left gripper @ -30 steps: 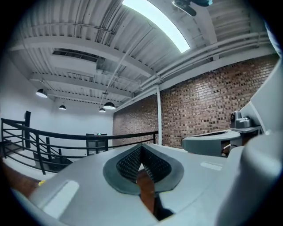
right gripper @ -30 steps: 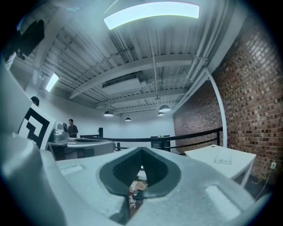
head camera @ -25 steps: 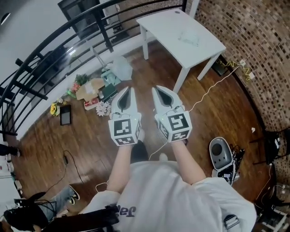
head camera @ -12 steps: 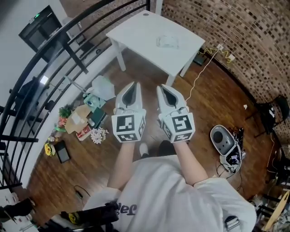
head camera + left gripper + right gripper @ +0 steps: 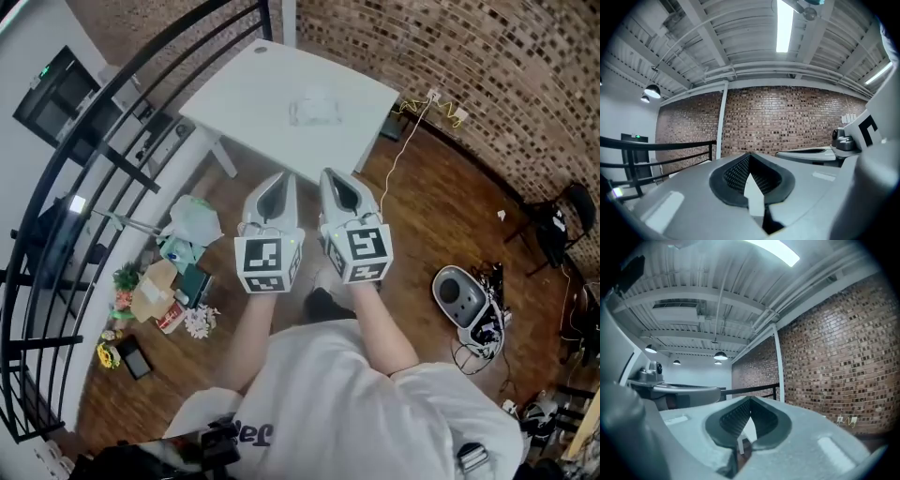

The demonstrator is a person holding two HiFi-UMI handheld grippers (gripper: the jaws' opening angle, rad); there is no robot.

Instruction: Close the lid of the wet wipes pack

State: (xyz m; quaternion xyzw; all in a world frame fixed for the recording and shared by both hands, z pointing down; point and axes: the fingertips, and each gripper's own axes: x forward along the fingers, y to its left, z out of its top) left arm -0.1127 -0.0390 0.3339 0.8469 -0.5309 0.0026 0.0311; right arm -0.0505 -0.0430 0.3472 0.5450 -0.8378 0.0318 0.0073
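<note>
- The left gripper (image 5: 750, 157) has its fingers (image 5: 735, 174) closed: the black ribbed pads meet at the tips with nothing between them.
- The right gripper (image 5: 750, 400) is the same, with its dark ribbed fingers (image 5: 733, 420) pressed together at the tips and empty.
- In the head view the left gripper (image 5: 281, 183) and right gripper (image 5: 331, 180) are held side by side in the air. They are close but apart, their marker cubes face up, and both point toward the worktop (image 5: 246, 103).
- The wet wipes pack (image 5: 316, 111) lies flat on the white worktop near its middle, well apart from both grippers. Whether its lid is up cannot be told.
- The worktop is a plain white rectangular table on a dark, glossy wooden floor (image 5: 441, 220).
- A curved brick wall (image 5: 487, 66) runs behind it, and a black metal railing (image 5: 112, 164) runs along the left.
- A yellow cable (image 5: 439, 107) lies beside the worktop's far corner.
- On the floor at left lie a pale plastic bag (image 5: 195, 219), a cardboard box (image 5: 150, 291) and loose clutter.
- A rounded grey device (image 5: 455, 298) sits at right among wires.
- Overhead, a strip light (image 5: 784, 26) hangs from a ribbed white ceiling.
</note>
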